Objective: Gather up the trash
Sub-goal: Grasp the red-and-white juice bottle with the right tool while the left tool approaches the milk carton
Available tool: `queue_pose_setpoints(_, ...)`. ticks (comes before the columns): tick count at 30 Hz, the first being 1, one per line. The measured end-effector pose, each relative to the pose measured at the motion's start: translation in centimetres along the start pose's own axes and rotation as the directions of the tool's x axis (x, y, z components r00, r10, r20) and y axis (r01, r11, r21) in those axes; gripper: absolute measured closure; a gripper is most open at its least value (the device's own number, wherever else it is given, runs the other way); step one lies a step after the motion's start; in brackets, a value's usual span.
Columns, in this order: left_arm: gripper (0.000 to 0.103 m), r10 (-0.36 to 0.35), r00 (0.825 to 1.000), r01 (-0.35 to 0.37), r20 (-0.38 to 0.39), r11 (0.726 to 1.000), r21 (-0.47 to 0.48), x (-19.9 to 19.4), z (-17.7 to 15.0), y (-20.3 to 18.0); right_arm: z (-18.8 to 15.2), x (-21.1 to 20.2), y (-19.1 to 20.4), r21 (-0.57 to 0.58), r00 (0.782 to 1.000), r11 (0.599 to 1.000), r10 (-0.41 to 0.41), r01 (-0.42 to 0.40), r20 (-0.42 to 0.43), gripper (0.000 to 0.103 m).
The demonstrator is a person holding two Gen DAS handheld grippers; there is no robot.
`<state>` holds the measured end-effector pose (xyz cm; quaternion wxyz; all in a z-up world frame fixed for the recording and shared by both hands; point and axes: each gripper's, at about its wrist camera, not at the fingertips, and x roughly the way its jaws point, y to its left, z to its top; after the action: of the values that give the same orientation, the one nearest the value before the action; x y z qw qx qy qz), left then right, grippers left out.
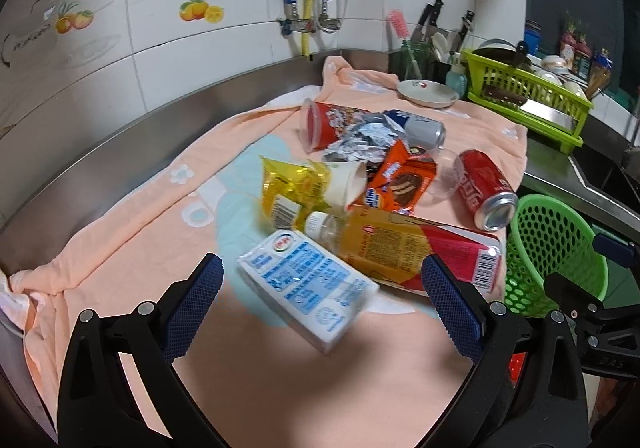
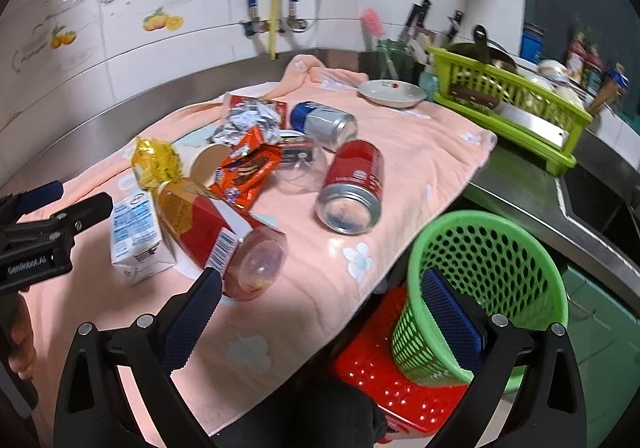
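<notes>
Trash lies in a heap on a peach towel (image 1: pixel 132 232): a white-blue milk carton (image 1: pixel 308 286), a clear bottle with a red-orange label (image 1: pixel 412 244), a red cola can (image 1: pixel 486 188), an orange biscuit wrapper (image 1: pixel 400 178), a yellow wrapper (image 1: pixel 286 184), crumpled foil (image 1: pixel 360 138), a red cup (image 1: pixel 324 124) and a silver-blue can (image 1: pixel 420 128). My left gripper (image 1: pixel 320 280) is open, its fingers either side of the milk carton, just above it. My right gripper (image 2: pixel 320 296) is open and empty over the towel's front edge, beside the green mesh bin (image 2: pixel 480 288). The left gripper also shows in the right wrist view (image 2: pixel 60 200).
The green bin stands on a red perforated stool (image 2: pixel 384 376) below the counter's edge. A white dish (image 2: pixel 392 93), a green dish rack (image 2: pixel 512 108), a knife holder (image 1: pixel 424 44) and a sink (image 2: pixel 600 192) lie behind and to the right. Tiled wall with pipes at the back.
</notes>
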<state>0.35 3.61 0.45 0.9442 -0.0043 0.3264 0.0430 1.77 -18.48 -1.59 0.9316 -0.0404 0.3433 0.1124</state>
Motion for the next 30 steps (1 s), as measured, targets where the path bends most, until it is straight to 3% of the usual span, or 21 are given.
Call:
queue_pose_setpoints(7,0.005,0.048,0.999,-0.048,-0.008,0.998,-0.051,0.0,0.3,2.9,1.6,0.9,1.9,-0.119,0.994,0.987,0.103,-0.106,-0.038,0.006)
queue_pose_setpoints(14,0.005,0.089,0.996,-0.092,-0.03,0.991,-0.099,0.3,-0.1,5.7,3.4,2.3,4.4,-0.271,0.979,0.942,0.177,-0.198,-0.101,0.006)
queue_pose_setpoints(23,0.005,0.108,0.993,-0.114,-0.058,0.986,-0.12,1.0,-0.8,7.4,5.5,5.7,7.7,-0.462,0.95,0.835,0.217,-0.299,-0.223,0.007)
queue_pose_setpoints(30,0.005,0.105,0.992,-0.114,-0.071,0.985,-0.13,1.5,-0.9,8.1,5.9,9.3,9.7,-0.545,0.924,0.761,0.193,-0.354,-0.331,0.008)
